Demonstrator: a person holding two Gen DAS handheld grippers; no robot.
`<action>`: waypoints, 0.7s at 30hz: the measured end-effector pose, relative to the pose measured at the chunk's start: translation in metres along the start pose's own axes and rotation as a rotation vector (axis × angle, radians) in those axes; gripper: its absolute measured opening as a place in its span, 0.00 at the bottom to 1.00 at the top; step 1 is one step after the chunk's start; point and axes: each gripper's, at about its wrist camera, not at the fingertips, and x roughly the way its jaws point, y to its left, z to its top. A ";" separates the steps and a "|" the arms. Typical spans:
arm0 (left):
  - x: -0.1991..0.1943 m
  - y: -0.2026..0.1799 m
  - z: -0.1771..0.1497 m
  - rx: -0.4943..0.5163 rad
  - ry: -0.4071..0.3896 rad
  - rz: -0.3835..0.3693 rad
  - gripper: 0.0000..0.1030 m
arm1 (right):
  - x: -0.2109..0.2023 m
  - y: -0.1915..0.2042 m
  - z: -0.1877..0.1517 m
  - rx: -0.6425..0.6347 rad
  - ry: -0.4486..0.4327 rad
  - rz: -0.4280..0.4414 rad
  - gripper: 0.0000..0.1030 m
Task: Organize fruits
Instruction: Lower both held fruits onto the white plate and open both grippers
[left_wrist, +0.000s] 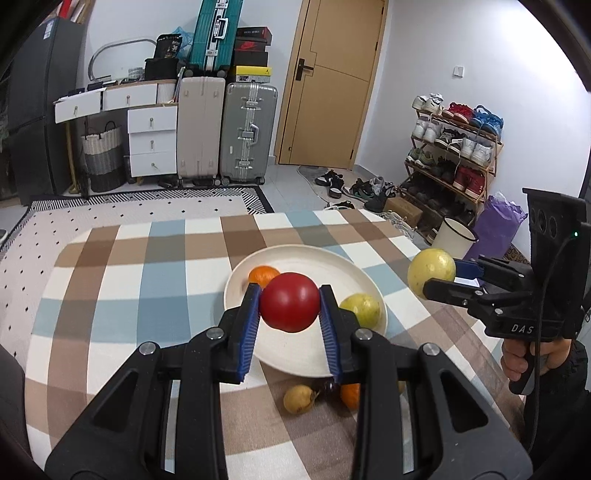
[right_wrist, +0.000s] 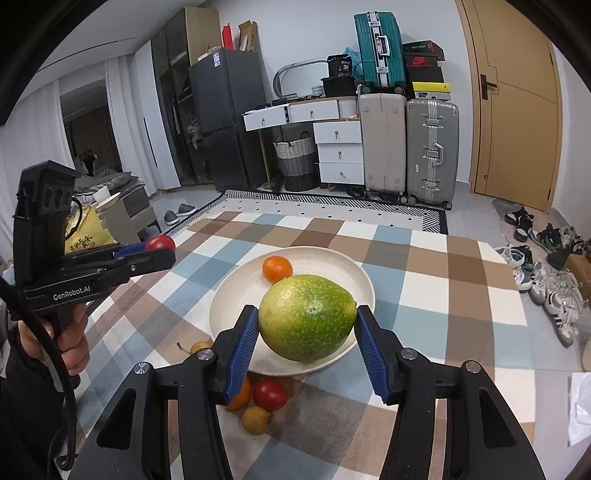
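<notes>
In the left view the fingers (left_wrist: 332, 332) cover part of the plate (left_wrist: 295, 354), an orange (left_wrist: 350, 396) and a dark fruit (left_wrist: 330, 386) too hidden to tell; in the right view the mango (right_wrist: 306, 317) hides the plate's middle

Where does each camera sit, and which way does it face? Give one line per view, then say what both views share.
Left wrist: on the left gripper, looking along its fingers at the red fruit it grips above the plate; the right hand shows.
Right wrist: on the right gripper, facing the green fruit it grips; the left hand shows.
Shared: the plate, the orange, the checked cloth.
</notes>
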 end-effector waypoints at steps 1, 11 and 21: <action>0.001 -0.002 0.004 0.003 -0.003 -0.003 0.27 | 0.000 -0.001 0.004 0.002 0.002 0.000 0.52; 0.035 -0.011 0.019 0.067 0.033 0.005 0.27 | 0.019 -0.011 0.028 -0.011 0.011 0.009 0.53; 0.076 0.001 0.012 0.047 0.072 0.028 0.27 | 0.057 -0.016 0.028 -0.014 0.064 0.010 0.53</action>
